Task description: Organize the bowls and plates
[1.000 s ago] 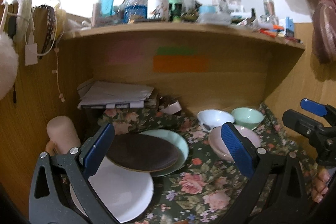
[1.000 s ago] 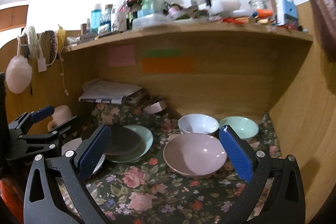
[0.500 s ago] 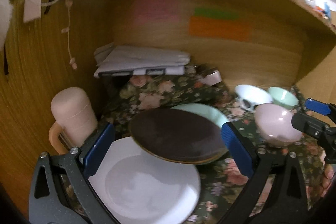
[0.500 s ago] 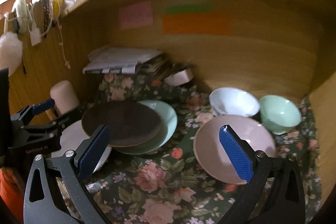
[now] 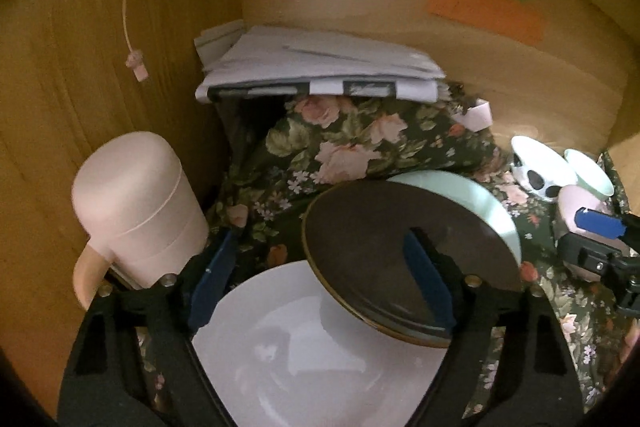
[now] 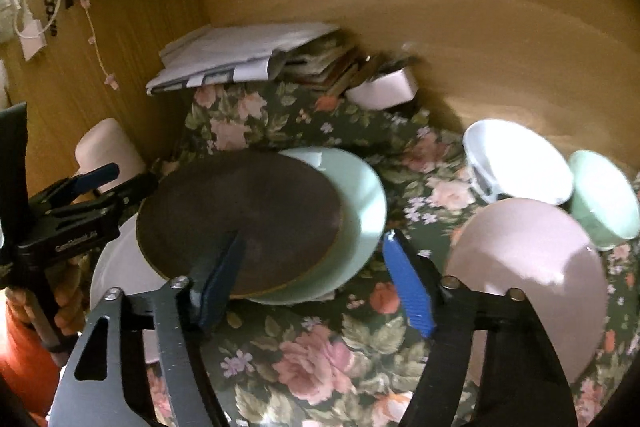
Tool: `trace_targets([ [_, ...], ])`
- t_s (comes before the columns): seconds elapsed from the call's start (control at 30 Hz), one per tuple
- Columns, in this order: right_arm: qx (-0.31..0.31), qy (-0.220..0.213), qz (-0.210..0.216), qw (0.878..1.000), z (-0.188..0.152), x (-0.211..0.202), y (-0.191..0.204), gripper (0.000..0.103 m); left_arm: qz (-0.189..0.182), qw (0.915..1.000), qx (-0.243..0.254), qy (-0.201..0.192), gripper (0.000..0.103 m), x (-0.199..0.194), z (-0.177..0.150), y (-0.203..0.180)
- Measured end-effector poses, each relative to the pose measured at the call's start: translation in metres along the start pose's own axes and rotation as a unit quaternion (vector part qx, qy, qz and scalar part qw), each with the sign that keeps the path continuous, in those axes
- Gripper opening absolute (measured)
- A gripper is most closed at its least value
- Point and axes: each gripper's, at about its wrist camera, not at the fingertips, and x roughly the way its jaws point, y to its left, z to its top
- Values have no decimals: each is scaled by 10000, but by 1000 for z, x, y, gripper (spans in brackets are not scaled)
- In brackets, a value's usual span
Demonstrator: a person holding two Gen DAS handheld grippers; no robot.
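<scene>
My left gripper (image 5: 320, 279) hung open over the white plate (image 5: 320, 355), one finger above the brown plate (image 5: 404, 251); my right gripper (image 6: 316, 283) was open beside the green plate (image 6: 360, 203). I judged that glazed, overlapping stack could slide on the floral cloth (image 6: 320, 359) towards the pink bowl (image 6: 532, 267).

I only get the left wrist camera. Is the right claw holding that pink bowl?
Observer: No. The right claw is open and empty, over the floral cloth.
Operator: Where's the bowl from it?
Observer: The pink bowl sits just right of its right finger, apart from the mint plate.
Operator: Anything in the bowl?
Observer: Nothing shows inside it.
</scene>
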Motion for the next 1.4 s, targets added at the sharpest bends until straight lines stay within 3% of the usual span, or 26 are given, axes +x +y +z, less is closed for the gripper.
trace_targets([
  [0.07,6,147,38,9999,2,11,1,52,-39,9999,2,109,78,7,1,3],
  [0.43,259,706,63,9972,3,56,-9,30,-325,9974,74,635,49,36,5,16],
  [0.53,277,762,-4,9967,1,60,-12,29,-415,9961,80,776,41,42,4,17],
  [0.93,393,1037,-19,9938,-4,78,-15,27,-717,9922,106,1009,34,60,6,15],
  [1.4,821,1122,292,9899,-6,92,-26,33,-882,9898,200,1099,32,70,8,7],
])
